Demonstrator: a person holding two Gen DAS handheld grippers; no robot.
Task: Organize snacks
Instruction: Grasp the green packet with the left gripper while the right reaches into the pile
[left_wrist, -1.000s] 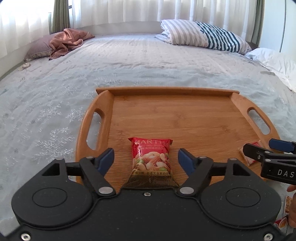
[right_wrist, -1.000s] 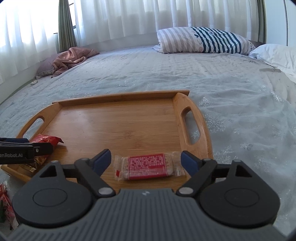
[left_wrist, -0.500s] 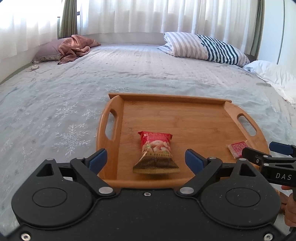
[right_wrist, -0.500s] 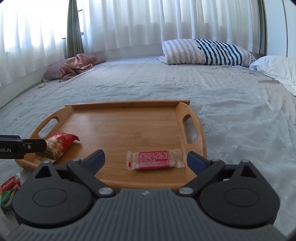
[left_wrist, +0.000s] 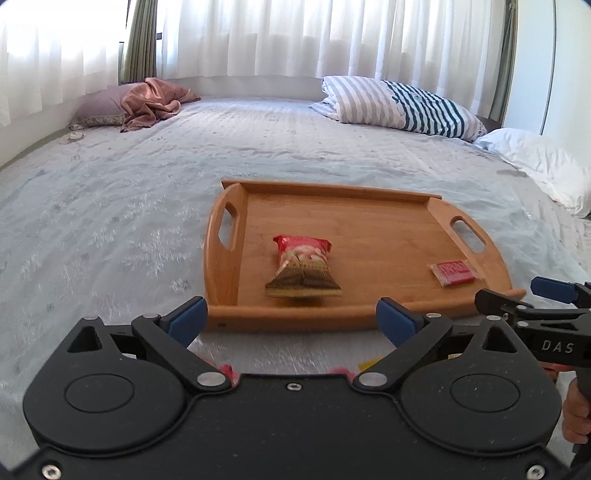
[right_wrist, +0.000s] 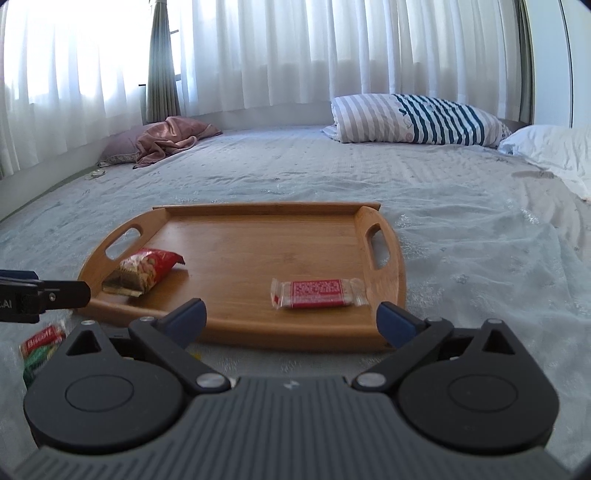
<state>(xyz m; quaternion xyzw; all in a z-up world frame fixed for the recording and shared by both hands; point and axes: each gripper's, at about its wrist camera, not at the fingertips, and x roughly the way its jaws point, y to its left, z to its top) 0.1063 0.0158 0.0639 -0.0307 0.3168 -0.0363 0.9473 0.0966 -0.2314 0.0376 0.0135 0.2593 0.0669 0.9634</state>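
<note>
Left wrist view: left gripper (left_wrist: 290, 320) jaws spread, just been opening, gripping nothing; nut bag (left_wrist: 301, 266) lying on tray (left_wrist: 369, 208) just ahead. Right gripper (right_wrist: 291, 320) likewise released, still widening; red bar (right_wrist: 318, 293) resting ahead on tray.

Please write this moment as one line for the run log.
left tool: open, empty, jaws just opening | right tool: open, empty, jaws just opening | wooden tray: holds nut packet, red wafer bar

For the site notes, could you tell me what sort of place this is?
Most likely a bedroom: the wooden tray sits on a wide bed with a striped pillow, and sheer curtains cover the windows behind.
</note>
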